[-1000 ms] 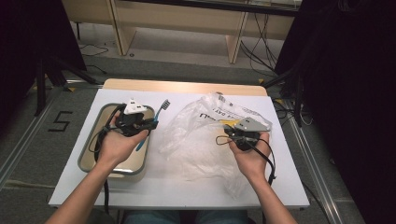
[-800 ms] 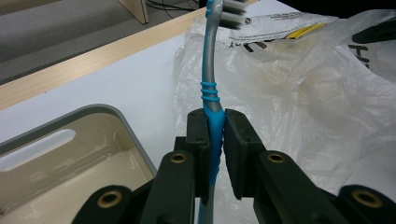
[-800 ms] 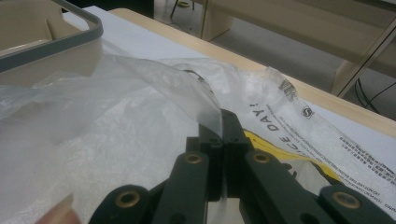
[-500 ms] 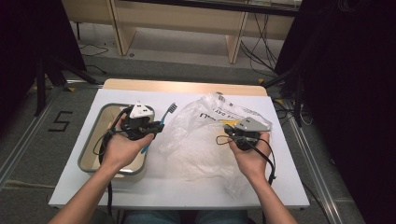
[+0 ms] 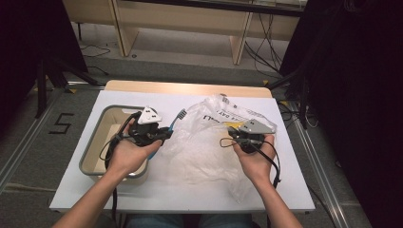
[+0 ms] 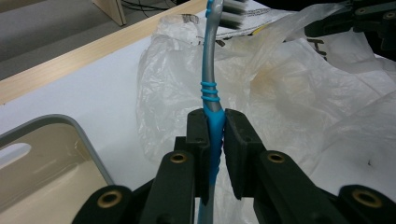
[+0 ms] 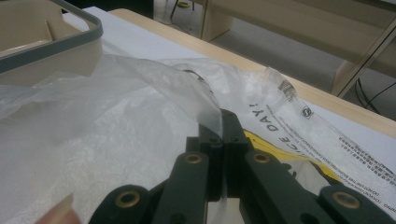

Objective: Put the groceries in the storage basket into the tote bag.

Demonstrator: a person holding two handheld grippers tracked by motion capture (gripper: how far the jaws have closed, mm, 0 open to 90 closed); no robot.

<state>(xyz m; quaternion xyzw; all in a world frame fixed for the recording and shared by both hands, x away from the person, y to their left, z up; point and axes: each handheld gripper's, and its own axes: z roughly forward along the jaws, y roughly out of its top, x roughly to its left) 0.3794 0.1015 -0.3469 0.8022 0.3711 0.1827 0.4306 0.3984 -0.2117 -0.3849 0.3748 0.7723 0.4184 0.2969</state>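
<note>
Grey tub [image 5: 97,142] sits at the left on the white table [image 5: 190,197]. L gripper [image 6: 215,122] is next, jaws tight on a blue toothbrush [image 6: 211,100], brush end up near the bag. Clear plastic bag [image 5: 199,152] lies in the middle. R gripper [image 7: 223,122] pinches the bag's edge.

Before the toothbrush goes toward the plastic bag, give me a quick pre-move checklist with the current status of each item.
1. Left tool clamped on the toothbrush handle: ok.
2. Brush head points toward the plastic bag: ok.
3. Right tool pinching a fold of the bag: ok.
4. Bag mouth open wide enough for the brush: cannot tell.
5. Tray clear of the path: ok.
</note>
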